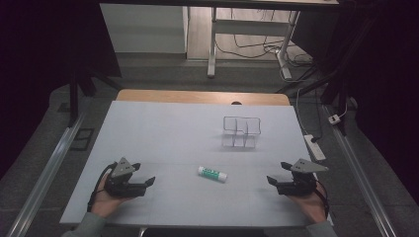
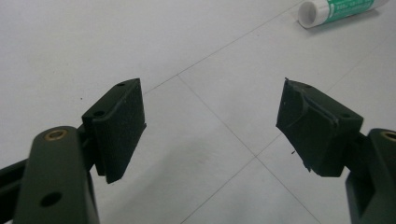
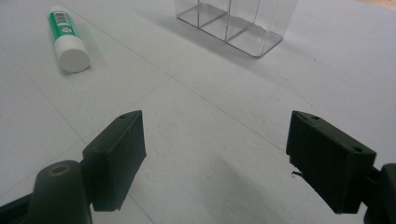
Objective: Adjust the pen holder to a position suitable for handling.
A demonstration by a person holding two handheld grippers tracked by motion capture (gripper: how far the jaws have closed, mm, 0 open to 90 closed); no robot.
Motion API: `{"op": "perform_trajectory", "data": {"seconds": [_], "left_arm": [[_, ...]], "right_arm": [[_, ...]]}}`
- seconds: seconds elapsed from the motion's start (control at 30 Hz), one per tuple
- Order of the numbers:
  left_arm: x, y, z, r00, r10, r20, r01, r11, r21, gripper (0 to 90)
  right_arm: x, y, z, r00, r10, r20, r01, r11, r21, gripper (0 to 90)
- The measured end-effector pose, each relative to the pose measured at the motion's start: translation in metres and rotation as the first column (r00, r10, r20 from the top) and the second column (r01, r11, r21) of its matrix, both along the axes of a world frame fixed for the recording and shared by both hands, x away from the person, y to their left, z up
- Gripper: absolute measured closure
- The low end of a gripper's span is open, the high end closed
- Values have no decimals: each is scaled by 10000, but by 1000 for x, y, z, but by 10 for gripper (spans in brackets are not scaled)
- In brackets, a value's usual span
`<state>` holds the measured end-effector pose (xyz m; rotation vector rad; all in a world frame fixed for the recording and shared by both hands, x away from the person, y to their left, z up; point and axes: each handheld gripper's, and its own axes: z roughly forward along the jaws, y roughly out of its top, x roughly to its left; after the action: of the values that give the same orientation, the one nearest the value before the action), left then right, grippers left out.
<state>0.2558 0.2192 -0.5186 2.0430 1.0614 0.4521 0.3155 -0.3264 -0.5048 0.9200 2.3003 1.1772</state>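
Observation:
A white and green glue stick (image 1: 212, 173) lies on its side on the white table top (image 1: 163, 133), between the two hands. It lies at the top right of the left gripper view (image 2: 338, 10) and at the top left of the right gripper view (image 3: 68, 41). A clear plastic organiser (image 1: 240, 131) with several compartments stands behind it, also seen ahead of the right gripper (image 3: 236, 23). My left gripper (image 1: 143, 174) rests low at the front left, open and holding nothing. My right gripper (image 1: 277, 173) sits at the front right, open too, jaws wide apart.
The table's wooden far edge (image 1: 202, 97) shows beyond the white sheet. A power strip (image 1: 314, 146) and cables lie on the floor at the right. Desk legs (image 1: 212, 44) stand farther back.

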Motion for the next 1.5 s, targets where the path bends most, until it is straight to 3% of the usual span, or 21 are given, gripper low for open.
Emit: {"op": "perform_trajectory", "data": {"seconds": [0.93,1.07,1.4,1.43,1.5], "left_arm": [[3,4,-2,10000,-25,-67,25,10000,-41,236],[3,4,-2,10000,-47,-51,47,10000,-33,236],[2,5,-3,9999,-100,8,100,9999,3,237],[2,5,-3,9999,-101,-1,101,9999,2,236],[2,4,-3,10000,-83,0,83,10000,-2,237]], "right_arm": [[5,3,0,9995,-220,-242,222,9997,73,233],[13,8,4,9989,-386,-274,384,9992,-82,241],[35,16,9,9964,-766,-360,769,9970,59,246],[42,16,13,9956,-871,-359,863,9960,-211,246],[45,16,14,9953,-902,-350,896,9958,-193,249]]}}
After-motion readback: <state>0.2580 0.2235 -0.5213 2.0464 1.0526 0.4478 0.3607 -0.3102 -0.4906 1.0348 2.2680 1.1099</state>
